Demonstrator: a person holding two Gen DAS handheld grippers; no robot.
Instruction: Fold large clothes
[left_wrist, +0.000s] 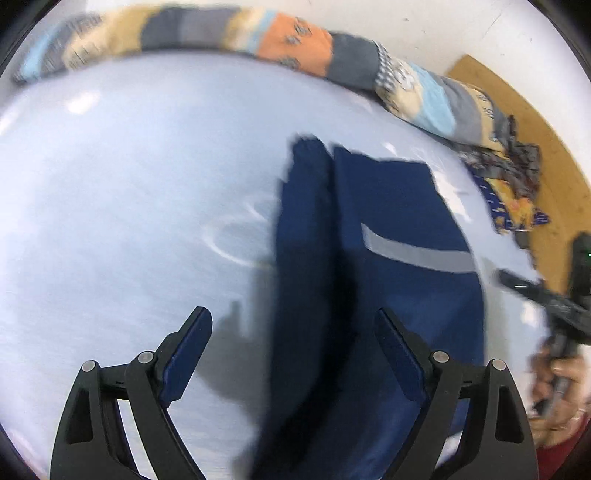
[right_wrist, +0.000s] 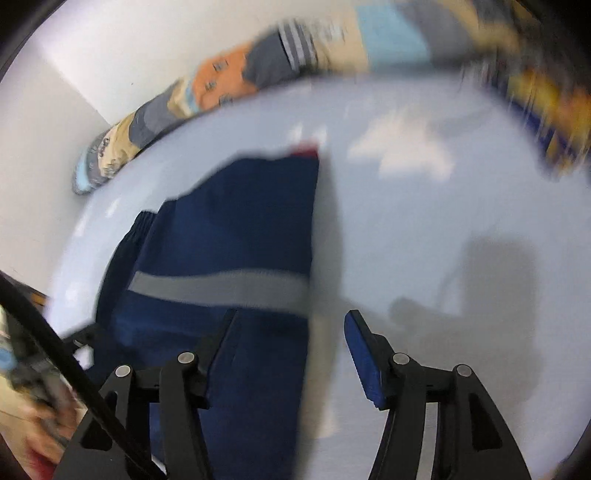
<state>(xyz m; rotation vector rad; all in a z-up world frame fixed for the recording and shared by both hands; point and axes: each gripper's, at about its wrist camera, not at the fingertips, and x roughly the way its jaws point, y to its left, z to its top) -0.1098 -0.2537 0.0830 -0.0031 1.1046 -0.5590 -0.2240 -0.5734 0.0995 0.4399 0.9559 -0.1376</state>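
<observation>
White desk (left_wrist: 110, 184) holds folded dark blue pants (left_wrist: 388, 229) with a grey stripe. Left gripper (left_wrist: 291, 332) and right gripper (right_wrist: 288, 332) hang above them, both wide open, holding nothing. Patterned cloth (left_wrist: 288, 44) lies behind.

Navy garment (left_wrist: 388, 229) with grey stripe, pale blue table (left_wrist: 129, 184), multicoloured patchwork cloth (left_wrist: 288, 40)

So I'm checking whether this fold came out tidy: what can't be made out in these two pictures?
- Navy garment: near end cut off by the bottom edge in both wrist views.
- Its left edge, right wrist view: behind a finger of the right gripper.
- Patterned blanket: print smeared by motion blur in both views.
- Left gripper: open, nothing between its fingers.
</observation>
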